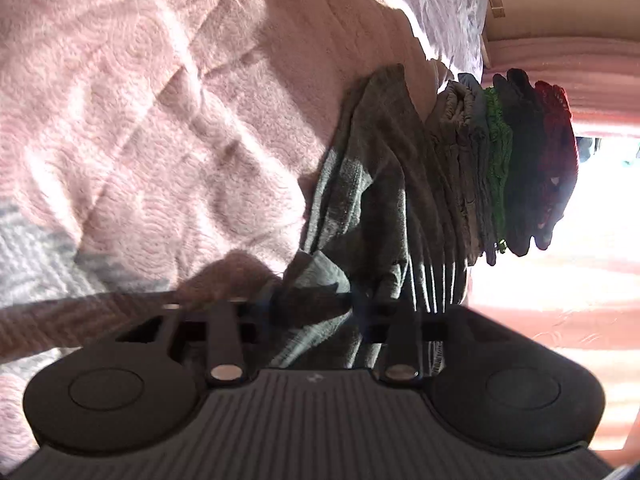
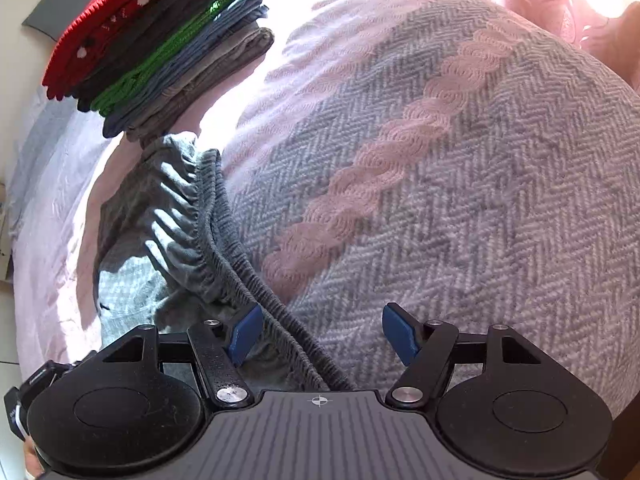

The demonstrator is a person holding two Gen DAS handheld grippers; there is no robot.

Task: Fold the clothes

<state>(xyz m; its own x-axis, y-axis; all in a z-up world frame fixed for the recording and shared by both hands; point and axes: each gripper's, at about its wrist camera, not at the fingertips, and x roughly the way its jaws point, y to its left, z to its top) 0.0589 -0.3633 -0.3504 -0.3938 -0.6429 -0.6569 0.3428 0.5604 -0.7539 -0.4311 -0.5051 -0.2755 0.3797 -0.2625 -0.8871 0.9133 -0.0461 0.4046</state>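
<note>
My right claw [image 2: 322, 332] is open, blue pads [image 2: 245, 332] spread wide, nothing pinched. My left claw [image 1: 316, 308] is closed, tips smeared with blur over grey cloth, and I cannot tell whether any fabric is caught between them.

Biggest thing out here is the bedspread [image 2: 460, 200]. It's quilted, grey herringbone with a pink swirled band running from 1 o'clock down toward 7 in the right view. In the left view it fills everything from 9 round to 12, pink and sunlit.

Next, the grey garment [image 2: 176, 216], the piece I'm working. It lies rumpled on the bedspread. From my right claw it climbs from 6 o'clock up toward 10. From my left claw it sits just off centre toward 3 o'clock, hanging in dark folds right down to my tips. Its gathered elastic waistband [image 2: 248, 280] passes between my right pads, close by the left one, with neither pad pressing it.

Then the stack of folded clothes [image 2: 168, 52], at 10 to 11 o'clock in the right view and 2 to 3 o'clock in the left. Its bottom edge is just beside the far end of the garment.

In that pile, a red knit [image 2: 112, 16] with small white marks is on top. A green layer [image 2: 160, 60] sits a couple down, with blue and grey pieces below it.
</note>
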